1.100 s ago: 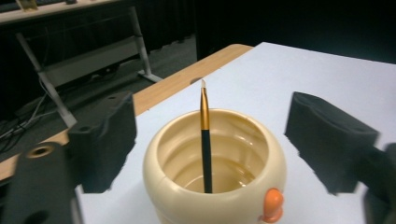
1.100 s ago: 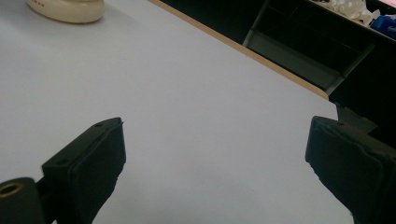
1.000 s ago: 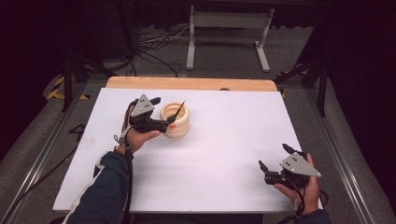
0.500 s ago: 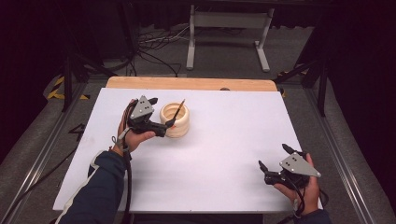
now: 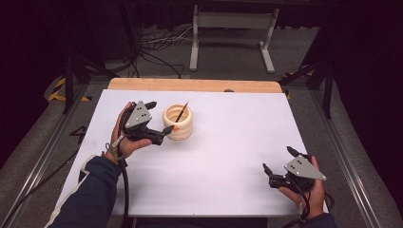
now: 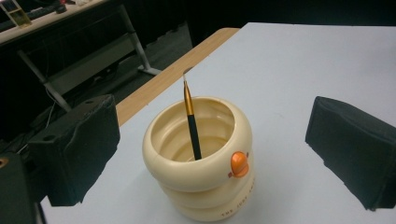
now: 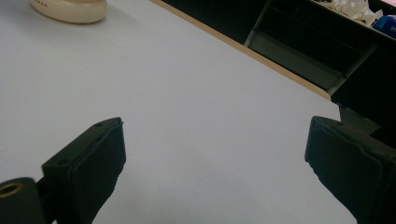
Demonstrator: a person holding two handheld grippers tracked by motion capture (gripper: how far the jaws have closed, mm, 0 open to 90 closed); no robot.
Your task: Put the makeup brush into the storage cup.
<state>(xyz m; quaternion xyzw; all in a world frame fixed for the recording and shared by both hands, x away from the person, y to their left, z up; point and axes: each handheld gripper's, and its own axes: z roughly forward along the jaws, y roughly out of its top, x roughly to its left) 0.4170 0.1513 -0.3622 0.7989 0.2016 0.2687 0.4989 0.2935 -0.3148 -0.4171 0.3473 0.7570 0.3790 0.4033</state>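
The left gripper (image 5: 161, 129) is backing away from the cream ribbed pot (image 5: 178, 122), which is standing on the white table (image 5: 228, 156) toward its far left part. Against the frames from a second ago, where the gripper was sitting close against the pot's left side, the hand is now lying further to the left and nearer the person, with a gap showing between gripper and pot. Its fingers (image 6: 74, 147) have just been opening and are now standing wide; in the left gripper view the pot is sitting between and beyond them, and neither pad is pressing on it.

The thin dark brush (image 6: 190, 123) is resting inside the pot, leaning on the rim with its tip pointing up and away; the pot and brush are occupying the same place as before. Whether the brush's lower end is touching the pot floor cannot be told from these views.

Judgement: the release is complete, so the placing of the brush into the pot is probably finished, and the left hand is clearing off.

The right gripper (image 5: 278, 171) is resting at the near right edge of the table, well apart from the pot, unchanged in position, its fingers (image 7: 88, 163) spread wide with nothing between them
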